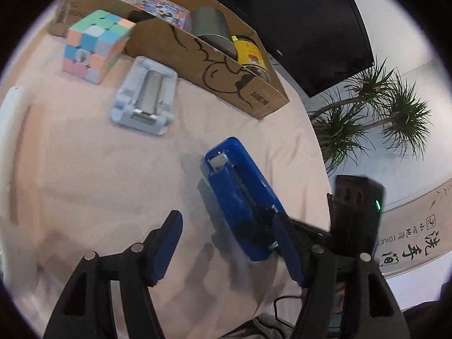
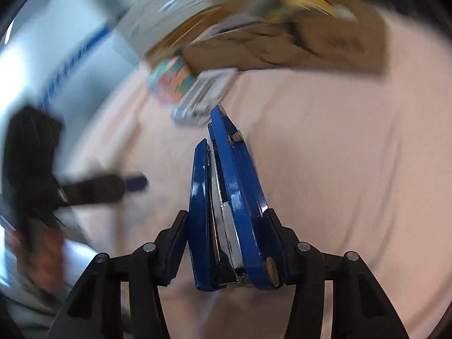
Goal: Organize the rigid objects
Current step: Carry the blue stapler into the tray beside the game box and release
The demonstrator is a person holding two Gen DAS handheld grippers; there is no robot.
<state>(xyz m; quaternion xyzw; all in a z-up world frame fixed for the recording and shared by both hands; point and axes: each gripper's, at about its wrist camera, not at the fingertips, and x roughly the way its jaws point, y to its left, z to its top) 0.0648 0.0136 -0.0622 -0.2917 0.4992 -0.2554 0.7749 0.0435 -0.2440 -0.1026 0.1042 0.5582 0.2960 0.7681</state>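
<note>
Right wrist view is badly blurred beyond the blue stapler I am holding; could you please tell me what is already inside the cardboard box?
Observer: The left wrist view shows a grey metal can, a yellow-labelled jar and a colourful printed pack inside the cardboard box.
Operator: Thank you. What lies on the pink cloth outside it?
Observer: A pastel puzzle cube and a pale blue stapler-like item, both beside the box's near wall.
Operator: And is the left tool free?
Observer: Yes, the left tool is open and grips nothing.
</note>
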